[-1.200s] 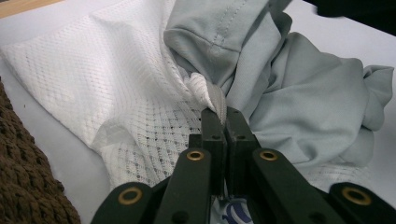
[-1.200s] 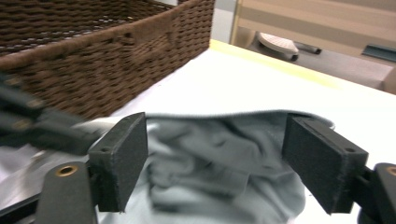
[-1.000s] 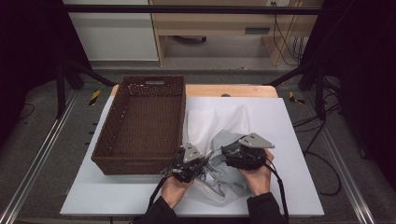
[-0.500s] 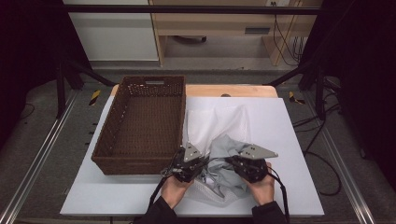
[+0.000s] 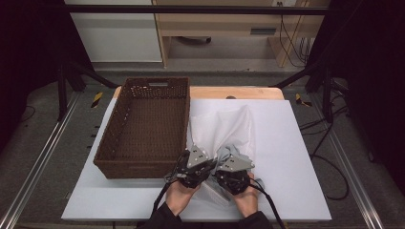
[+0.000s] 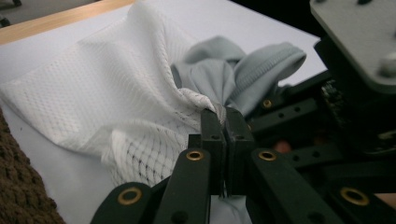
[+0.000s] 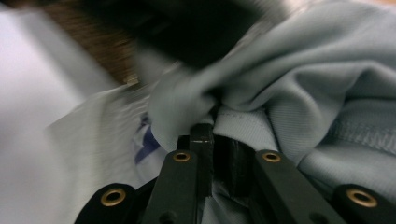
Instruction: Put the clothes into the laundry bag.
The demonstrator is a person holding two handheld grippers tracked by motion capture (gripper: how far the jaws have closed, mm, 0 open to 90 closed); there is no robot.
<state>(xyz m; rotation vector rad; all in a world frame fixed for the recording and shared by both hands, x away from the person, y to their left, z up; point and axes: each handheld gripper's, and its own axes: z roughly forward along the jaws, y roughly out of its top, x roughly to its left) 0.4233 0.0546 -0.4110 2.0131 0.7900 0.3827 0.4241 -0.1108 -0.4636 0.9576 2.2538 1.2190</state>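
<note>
Just right of the wicker basket (image 5: 143,129), the left claw (image 6: 223,116) pinches the white mesh laundry bag's (image 6: 116,102) rim; the right claw (image 7: 215,128) has just closed, pinching the grey garment (image 7: 303,93). Likely stuffing step; next, push the garment deeper inside.

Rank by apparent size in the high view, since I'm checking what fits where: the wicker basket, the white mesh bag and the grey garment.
1. wicker basket, plainly the largest.
2. white mesh bag, spread beside the basket.
3. grey garment, smallest as seen, though both claws and the mesh bag cover part of it, so its full size is unsure.
</note>
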